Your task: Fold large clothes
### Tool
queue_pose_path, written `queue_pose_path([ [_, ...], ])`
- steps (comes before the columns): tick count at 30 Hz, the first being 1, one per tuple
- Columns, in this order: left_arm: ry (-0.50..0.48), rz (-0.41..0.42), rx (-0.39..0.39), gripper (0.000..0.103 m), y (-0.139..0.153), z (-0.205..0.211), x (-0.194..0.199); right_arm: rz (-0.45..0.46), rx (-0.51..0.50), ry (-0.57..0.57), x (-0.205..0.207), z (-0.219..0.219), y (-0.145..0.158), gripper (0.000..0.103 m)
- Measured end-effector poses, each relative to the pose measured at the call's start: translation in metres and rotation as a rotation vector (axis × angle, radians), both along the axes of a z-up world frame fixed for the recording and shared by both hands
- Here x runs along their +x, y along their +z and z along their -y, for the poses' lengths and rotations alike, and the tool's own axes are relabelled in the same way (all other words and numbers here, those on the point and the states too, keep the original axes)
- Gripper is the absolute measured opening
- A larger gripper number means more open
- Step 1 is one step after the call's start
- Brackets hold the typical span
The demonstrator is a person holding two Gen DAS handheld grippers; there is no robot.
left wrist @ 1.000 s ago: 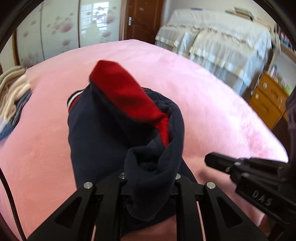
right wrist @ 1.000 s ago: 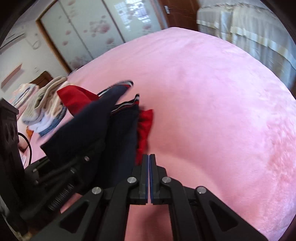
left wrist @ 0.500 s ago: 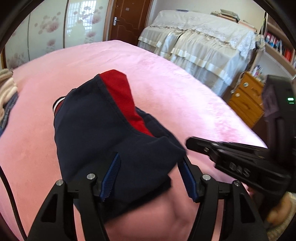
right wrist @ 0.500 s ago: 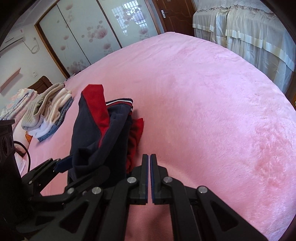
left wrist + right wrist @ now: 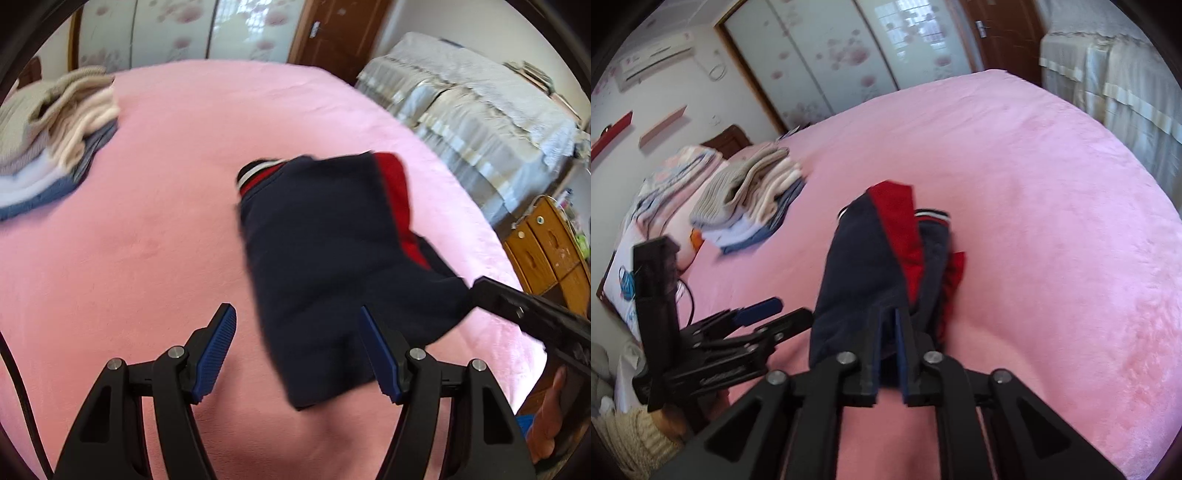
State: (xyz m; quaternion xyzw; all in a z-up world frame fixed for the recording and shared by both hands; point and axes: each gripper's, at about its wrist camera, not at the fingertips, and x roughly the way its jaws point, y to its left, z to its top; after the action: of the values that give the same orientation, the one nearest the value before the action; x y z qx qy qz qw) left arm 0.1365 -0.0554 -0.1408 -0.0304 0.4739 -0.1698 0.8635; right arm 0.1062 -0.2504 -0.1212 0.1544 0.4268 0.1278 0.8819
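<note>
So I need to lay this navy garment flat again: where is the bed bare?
Bare pink blanket lies right of the navy-and-red garment, and between it and the folded pile. The left claw and right claw crowd the near edge.

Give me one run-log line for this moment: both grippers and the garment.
left gripper: open, empty | right gripper: shut on navy-red garment near edge | garment: folded on pink bed | folded stack: far left, apart
</note>
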Motion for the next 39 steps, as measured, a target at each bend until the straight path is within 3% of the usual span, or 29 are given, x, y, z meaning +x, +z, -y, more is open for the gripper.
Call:
queue_pose_path([
  [2, 0.003, -0.010, -0.001, 0.067, -0.002, -0.001, 0.002, -0.005, -0.025, 0.005, 0.002, -0.009, -0.003, 0.027],
  [10, -0.036, -0.003, 0.029, 0.067, -0.008, 0.030, 0.016, -0.036, -0.061, -0.011, 0.010, -0.014, -0.012, 0.029],
  [13, -0.042, 0.009, 0.046, 0.067, -0.009, 0.039, 0.020, -0.087, -0.093, -0.033, 0.017, -0.013, -0.027, 0.015],
  [15, -0.050, 0.010, 0.055, 0.067, -0.012, 0.045, 0.024, -0.117, -0.064, -0.049, 0.018, -0.007, -0.036, 0.011],
  [20, -0.067, -0.035, 0.091, 0.067, -0.031, 0.052, 0.030, -0.251, 0.057, -0.115, 0.014, 0.013, -0.078, 0.010],
  [24, -0.071, -0.047, 0.072, 0.067, -0.037, 0.050, 0.030, -0.272, 0.075, -0.110, 0.010, 0.014, -0.097, 0.010],
  [27, -0.076, -0.056, 0.066, 0.067, -0.034, 0.047, 0.031, -0.255, 0.081, -0.098, 0.010, 0.015, -0.089, 0.010],
  [30, -0.095, -0.063, 0.064, 0.067, -0.023, 0.042, 0.033, -0.222, 0.041, -0.086, 0.010, 0.015, -0.070, 0.019],
  [35, -0.082, -0.020, 0.028, 0.067, 0.007, 0.027, 0.050, -0.067, -0.061, -0.087, 0.013, 0.017, -0.021, 0.051],
  [39, -0.044, 0.007, 0.014, 0.067, 0.021, 0.018, 0.076, -0.009, -0.078, -0.082, 0.043, 0.017, -0.004, 0.051],
])
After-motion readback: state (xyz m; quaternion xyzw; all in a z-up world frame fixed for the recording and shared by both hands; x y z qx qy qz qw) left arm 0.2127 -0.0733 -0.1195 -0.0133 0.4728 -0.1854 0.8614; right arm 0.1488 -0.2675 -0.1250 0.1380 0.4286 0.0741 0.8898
